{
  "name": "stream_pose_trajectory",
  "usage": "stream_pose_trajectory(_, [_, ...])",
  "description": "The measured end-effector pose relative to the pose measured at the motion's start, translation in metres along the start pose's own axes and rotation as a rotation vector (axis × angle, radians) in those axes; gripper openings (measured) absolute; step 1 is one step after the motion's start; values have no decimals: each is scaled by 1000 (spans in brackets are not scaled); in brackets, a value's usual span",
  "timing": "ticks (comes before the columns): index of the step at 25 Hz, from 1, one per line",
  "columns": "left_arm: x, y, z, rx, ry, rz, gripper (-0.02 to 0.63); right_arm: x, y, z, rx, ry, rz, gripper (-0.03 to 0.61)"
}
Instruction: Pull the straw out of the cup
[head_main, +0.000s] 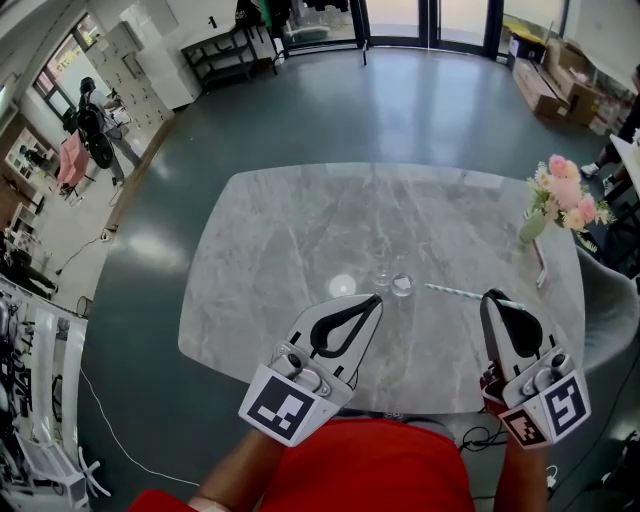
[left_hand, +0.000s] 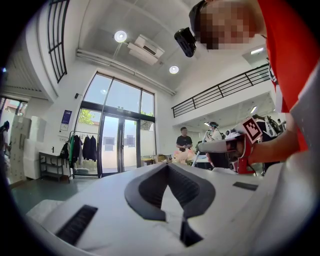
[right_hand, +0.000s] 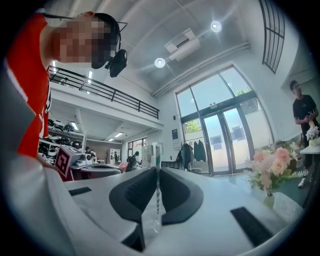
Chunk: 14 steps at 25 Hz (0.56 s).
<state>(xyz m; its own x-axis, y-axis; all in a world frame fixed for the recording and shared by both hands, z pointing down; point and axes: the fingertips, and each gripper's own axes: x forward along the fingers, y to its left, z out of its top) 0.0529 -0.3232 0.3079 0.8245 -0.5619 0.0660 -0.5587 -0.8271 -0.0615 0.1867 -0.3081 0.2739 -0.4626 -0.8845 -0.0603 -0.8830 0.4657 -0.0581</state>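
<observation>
While the left claw (head_main: 376, 299) sits closed (empty), the right claw (head_main: 487, 296) pinches one straw (head_main: 455, 291) near one cup (head_main: 392, 281).

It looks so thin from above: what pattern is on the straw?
The straw is white with green stripes, clearest in the right gripper view.

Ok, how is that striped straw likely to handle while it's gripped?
Probably light and fairly stiff: the straw juts out sideways from the right hand-held gripper without visibly sagging. Being thin and round, it would likely roll if dropped on the smooth table, and a hard pinch might crush it.
</observation>
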Motion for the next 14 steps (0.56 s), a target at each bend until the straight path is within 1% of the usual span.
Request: stream_pose_trajectory(14, [0,1,3,-3,-5,-4,8,1,2,1,-2,7,1,31])
